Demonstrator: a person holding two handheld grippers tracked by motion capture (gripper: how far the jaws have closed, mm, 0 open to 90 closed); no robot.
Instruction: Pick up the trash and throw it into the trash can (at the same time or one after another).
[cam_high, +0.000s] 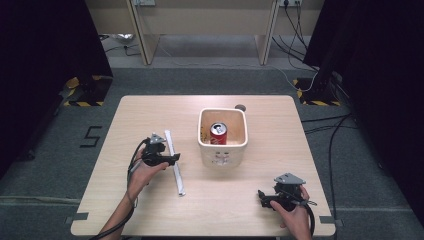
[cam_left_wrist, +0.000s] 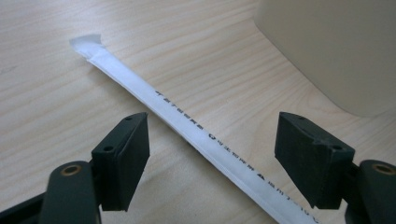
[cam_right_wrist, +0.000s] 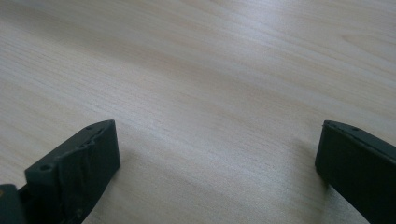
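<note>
A long white paper-wrapped straw lies flat on the wooden table, left of a cream square bin that holds an upright red can. My left gripper is low over the straw's upper half. In the left gripper view the straw runs diagonally between the spread jaws of the left gripper, and neither pad touches it. The bin's wall is at the upper right there. My right gripper rests near the table's front right, and in its own view the right gripper is open over bare wood.
A small dark round mark sits on the table behind the bin. Beyond the table's far edge are grey floor, loose cables and the legs of a desk. Dark curtains stand on both sides.
</note>
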